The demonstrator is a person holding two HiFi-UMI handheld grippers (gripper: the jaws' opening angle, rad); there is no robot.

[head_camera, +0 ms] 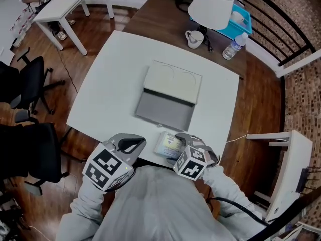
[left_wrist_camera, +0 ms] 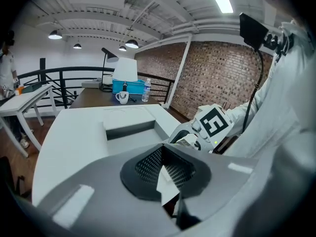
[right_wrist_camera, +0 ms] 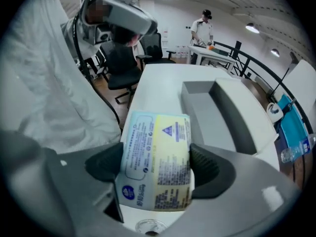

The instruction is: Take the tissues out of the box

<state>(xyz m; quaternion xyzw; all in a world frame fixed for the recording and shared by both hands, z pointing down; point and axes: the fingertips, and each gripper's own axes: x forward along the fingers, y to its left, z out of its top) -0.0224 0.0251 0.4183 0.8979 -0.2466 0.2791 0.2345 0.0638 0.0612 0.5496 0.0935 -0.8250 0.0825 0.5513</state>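
A soft tissue pack (right_wrist_camera: 157, 149) with pale blue and yellow print sits crosswise between the pads of my right gripper (right_wrist_camera: 155, 168), which is shut on it. In the head view the tissue pack (head_camera: 168, 144) hangs over the table's near edge, just ahead of the right gripper (head_camera: 176, 149). My left gripper (head_camera: 134, 145) is to its left, apart from the pack. Its dark mesh pads (left_wrist_camera: 148, 166) are closed on a small white sheet (left_wrist_camera: 165, 182) that looks like a tissue. The grey box (head_camera: 165, 110) lies open mid-table with its pale lid (head_camera: 173, 82) folded back.
A white table (head_camera: 110, 84) carries the box. Beyond it on a brown table stand a white lamp (head_camera: 213, 5), a mug (head_camera: 193, 38), a water bottle (head_camera: 233, 47) and a blue tray (head_camera: 237, 24). Black office chairs (head_camera: 30, 87) stand left, a white chair (head_camera: 291, 169) right. A person (right_wrist_camera: 202, 27) stands far off.
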